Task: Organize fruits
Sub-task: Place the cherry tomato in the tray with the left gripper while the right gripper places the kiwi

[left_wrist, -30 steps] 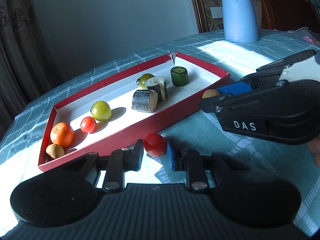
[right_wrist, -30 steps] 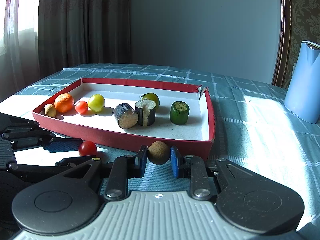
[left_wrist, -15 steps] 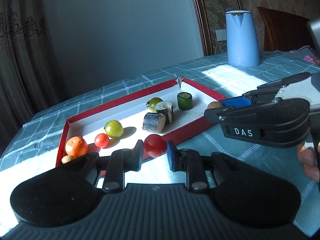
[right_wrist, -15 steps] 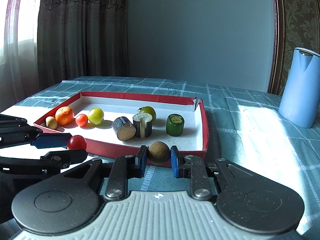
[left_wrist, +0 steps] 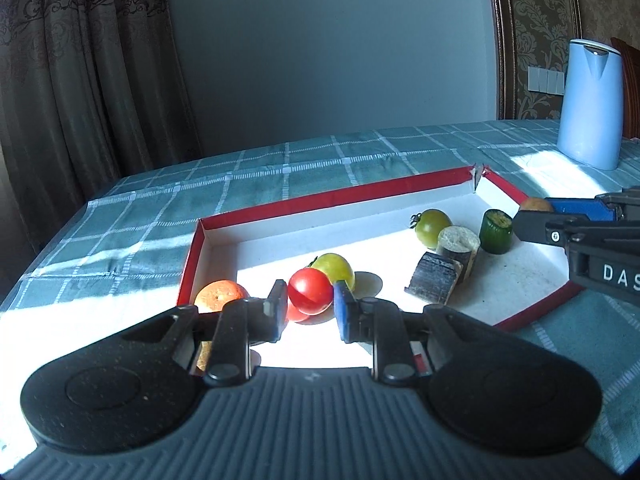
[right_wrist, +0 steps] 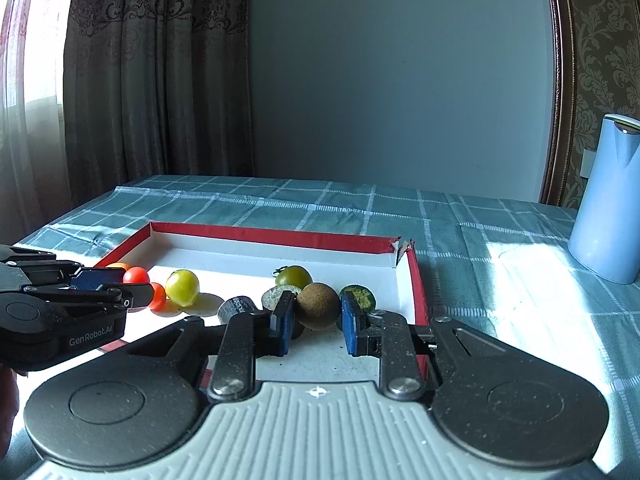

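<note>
Your left gripper [left_wrist: 310,310] is clamped on the red tomato [left_wrist: 310,291], pads at its widest part, and holds it above the tray [left_wrist: 332,200] at the tray's left end. Right below it a second red tomato [right_wrist: 158,296] lies on the tray floor, with the orange [left_wrist: 221,295] further left and the yellow tomato [left_wrist: 335,271] just behind.

Your right gripper [right_wrist: 316,320] is clenched on the brown fruit [right_wrist: 317,305], also across its middle, above the tray's right half. Beneath and behind it are the cut dark cylinders [left_wrist: 444,270], the green tomato [right_wrist: 293,277] and the green cylinder [left_wrist: 495,231]. The kettle [right_wrist: 608,200] stands well off the tray's right side.

Handling notes:
- Red tomato: light, smooth, thin-skinned. Likely to slip if the grip slackens and to bruise or split if squeezed harder. Keep the pads on its widest part and set it down low; it will probably roll toward its neighbour on release.
- Brown fruit: looks rough and matte, so likely the more secure hold. Round, so it too may roll on the flat tray floor.
- The tray's far right corner [left_wrist: 478,172] is torn. The walls look like thin card, so don't lean a gripper on them.

Judgement: both fruits are over the tray, not yet placed. Lower each beside fruit of its kind before letting go.
</note>
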The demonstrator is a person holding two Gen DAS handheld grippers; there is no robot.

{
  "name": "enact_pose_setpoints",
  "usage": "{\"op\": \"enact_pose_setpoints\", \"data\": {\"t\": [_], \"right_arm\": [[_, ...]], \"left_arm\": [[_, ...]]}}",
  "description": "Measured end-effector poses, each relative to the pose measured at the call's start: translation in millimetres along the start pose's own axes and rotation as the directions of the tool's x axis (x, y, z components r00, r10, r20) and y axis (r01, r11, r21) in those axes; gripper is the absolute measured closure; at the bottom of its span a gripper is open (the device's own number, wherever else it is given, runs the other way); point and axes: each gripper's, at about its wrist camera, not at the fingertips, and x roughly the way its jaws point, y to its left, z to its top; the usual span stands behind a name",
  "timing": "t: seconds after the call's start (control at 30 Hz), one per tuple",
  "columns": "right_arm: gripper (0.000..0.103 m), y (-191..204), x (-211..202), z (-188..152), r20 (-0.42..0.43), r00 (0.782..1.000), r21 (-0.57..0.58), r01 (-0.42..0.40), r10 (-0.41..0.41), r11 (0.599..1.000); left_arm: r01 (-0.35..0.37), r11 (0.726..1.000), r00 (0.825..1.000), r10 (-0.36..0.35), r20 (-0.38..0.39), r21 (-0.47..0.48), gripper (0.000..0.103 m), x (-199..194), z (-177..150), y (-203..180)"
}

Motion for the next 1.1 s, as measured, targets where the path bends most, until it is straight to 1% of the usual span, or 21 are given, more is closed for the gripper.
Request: {"op": "enact_pose_setpoints", "data": {"t": [0.13, 0.27, 0.4, 0.57, 0.67, 0.73, 0.83, 0.9, 0.93, 1.0, 1.1], "right_arm": [[0.079, 12.2, 19.2, 9.6, -0.003, 1.000, -0.016, -0.011, 0.011, 1.000], [0.079, 27.5, 42.1, 17.4, -0.031, 0.999, -0.037, -0.032, 0.031, 0.999], [0.079, 39.4, 61.3, 20.1, -0.050, 0.998, -0.049, -0.037, 0.034, 0.998], [0.079, 49.0, 80.1, 20.7, -0.079, 0.996, -0.064, -0.034, 0.029, 0.997], [0.079, 48.9, 93.8, 19.4, -0.111, 0.993, -0.058, -0.035, 0.028, 0.998], [0.079, 48.3, 98.3, 20.1, -0.114, 0.993, -0.050, -0.045, 0.039, 0.998], [0.079, 50.4, 101.7, 22.3, -0.122, 0.992, -0.053, -0.048, 0.041, 0.997], [0.079, 51.0, 104.6, 21.3, -0.154, 0.985, -0.044, -0.087, 0.080, 0.995], [0.079, 51.8, 105.1, 19.9, -0.163, 0.983, -0.043, -0.094, 0.086, 0.995], [0.079, 53.1, 106.0, 18.9, -0.166, 0.984, -0.050, -0.080, 0.071, 0.996], [0.079, 52.8, 106.0, 18.5, -0.163, 0.985, -0.054, -0.069, 0.059, 0.996]], "left_arm": [[0.006, 1.000, 1.000, -0.006, -0.023, -0.004, 0.081, 7.1, -4.2, 1.8], [0.007, 1.000, 0.999, -0.007, -0.044, 0.006, 0.081, 13.6, -4.7, -1.1], [0.011, 1.000, 0.998, -0.011, -0.061, -0.007, 0.081, 20.1, -4.1, 0.1], [-0.003, 0.999, 0.993, -0.001, -0.118, -0.038, 0.080, 38.6, -2.0, 6.4], [-0.010, 0.998, 0.993, 0.002, -0.121, -0.067, 0.080, 41.4, -0.7, 12.2], [-0.019, 0.997, 0.992, 0.010, -0.124, -0.076, 0.080, 41.7, -0.7, 14.1], [-0.051, 0.995, 0.991, 0.041, -0.124, -0.081, 0.079, 41.7, -1.0, 14.9], [-0.055, 0.994, 0.991, 0.043, -0.127, -0.090, 0.079, 42.3, -1.1, 16.8], [-0.056, 0.995, 0.991, 0.044, -0.126, -0.087, 0.079, 42.2, -1.3, 16.4], [-0.062, 0.995, 0.991, 0.053, -0.122, -0.075, 0.077, 41.9, -1.7, 14.4], [-0.059, 0.995, 0.991, 0.049, -0.122, -0.081, 0.065, 41.9, -1.8, 15.0]]}}
